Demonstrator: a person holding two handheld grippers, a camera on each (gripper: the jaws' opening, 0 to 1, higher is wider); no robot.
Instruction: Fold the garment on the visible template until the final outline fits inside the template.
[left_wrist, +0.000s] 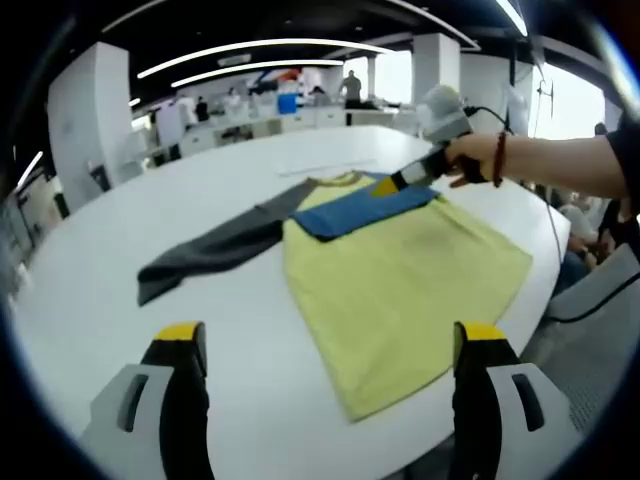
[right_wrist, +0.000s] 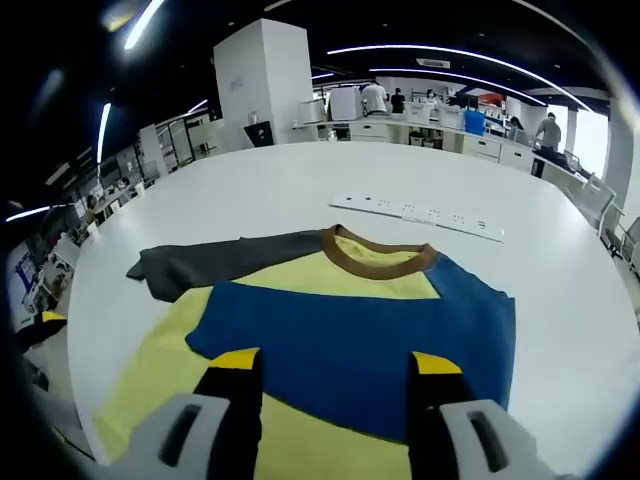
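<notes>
The garment is a yellow shirt (left_wrist: 400, 280) with a brown collar (right_wrist: 380, 258), lying flat on the white round table (left_wrist: 120, 300). Its blue sleeve (right_wrist: 370, 340) is folded across the chest, and the grey sleeve (left_wrist: 215, 250) stretches out to the side. My left gripper (left_wrist: 330, 350) is open, low over bare table short of the shirt's hem. My right gripper (right_wrist: 337, 365) is open, its jaws spread just above the blue sleeve. In the left gripper view a hand holds the right gripper (left_wrist: 400, 180) by the collar end.
A long white strip (right_wrist: 415, 215) lies on the table beyond the collar. The table edge (left_wrist: 540, 290) runs close to the shirt on the side of the person's arm (left_wrist: 560, 165). Desks, pillars and people stand far behind.
</notes>
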